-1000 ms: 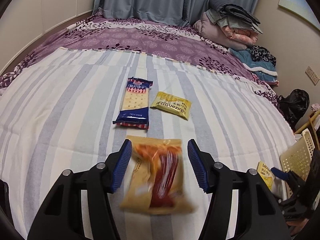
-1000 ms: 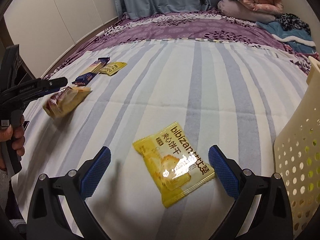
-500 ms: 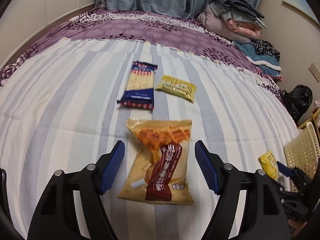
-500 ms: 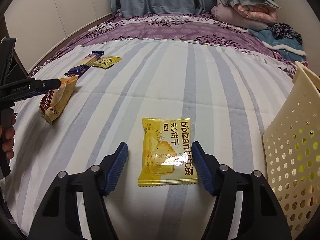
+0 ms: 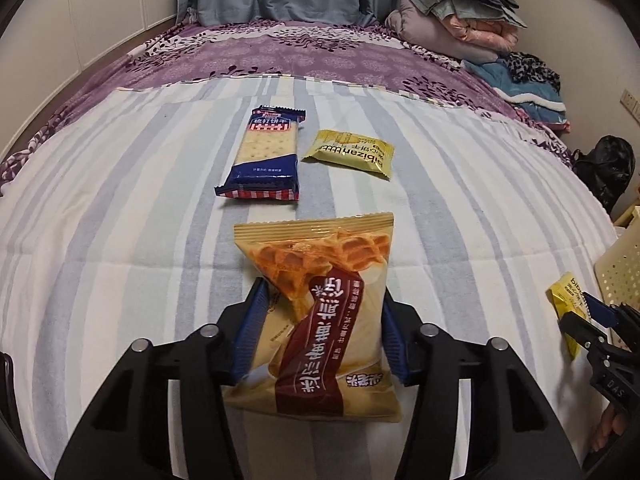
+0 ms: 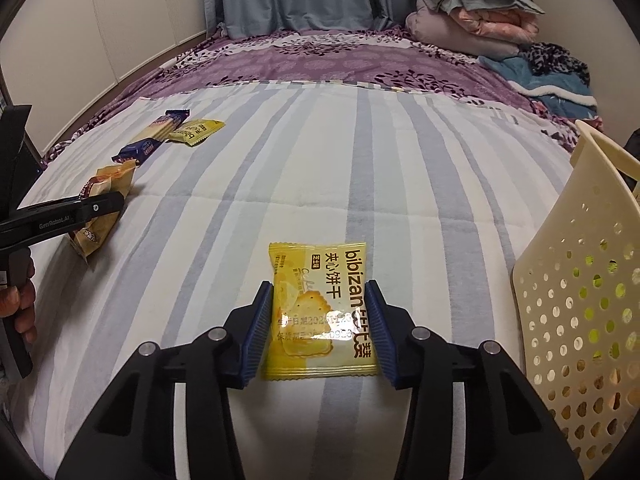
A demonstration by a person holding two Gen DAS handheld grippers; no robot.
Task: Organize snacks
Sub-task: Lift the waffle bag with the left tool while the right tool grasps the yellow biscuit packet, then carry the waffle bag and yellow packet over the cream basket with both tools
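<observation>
A tan waffle packet with a dark red band lies on the striped blanket. My left gripper is closing on it, its blue pads pressing both long edges. In the right wrist view the same packet sits under the left gripper at far left. A yellow biscuit packet lies between the pads of my right gripper, which is shut on its two sides. The left wrist view shows that packet and the right gripper at the right edge.
A blue cracker packet and a second yellow packet lie side by side farther up the bed. A cream perforated basket stands at the right. Folded bedding is piled at the back right. A hand holds the left tool.
Both grippers closed from wide open onto their packets. The left one sank toward the waffle packet, which now lies sharp and still. The yellow biscuit packet turned square between the right pads.
</observation>
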